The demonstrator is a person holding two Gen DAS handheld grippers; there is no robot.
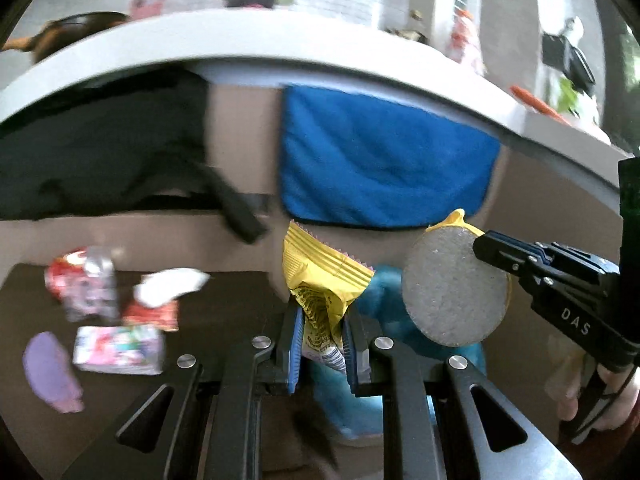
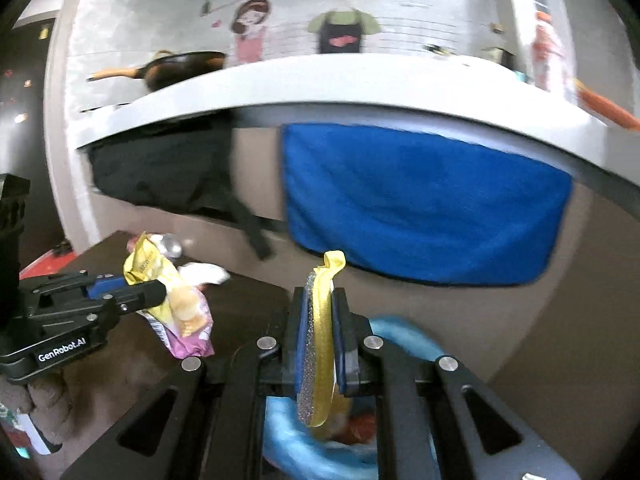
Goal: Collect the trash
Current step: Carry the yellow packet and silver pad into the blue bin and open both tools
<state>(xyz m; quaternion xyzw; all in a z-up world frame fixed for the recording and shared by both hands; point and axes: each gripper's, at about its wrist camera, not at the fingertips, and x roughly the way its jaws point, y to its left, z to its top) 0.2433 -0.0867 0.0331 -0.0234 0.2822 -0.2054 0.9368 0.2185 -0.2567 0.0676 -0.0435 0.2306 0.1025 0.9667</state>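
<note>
Left tongs [image 1: 320,320] pinch the yellow wrapper [image 1: 320,280], right tongs [image 2: 320,332] clamp the sponge [image 2: 318,340] edge-on above the blue bin [image 2: 288,440]; either thin grip could slip and miss.

Glossy crinkled wrapper [image 1: 320,280], rough scouring pad [image 1: 454,288]

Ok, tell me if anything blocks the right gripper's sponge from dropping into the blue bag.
Nothing visible does. The right gripper holds the round sponge edge-on directly above the blue bag, whose opening lies right beneath it. The left gripper sits off to the side.

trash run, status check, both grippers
Left gripper shut on yellow wrapper. Right gripper shut on scrub sponge. Blue bin below. More litter on table.
</note>
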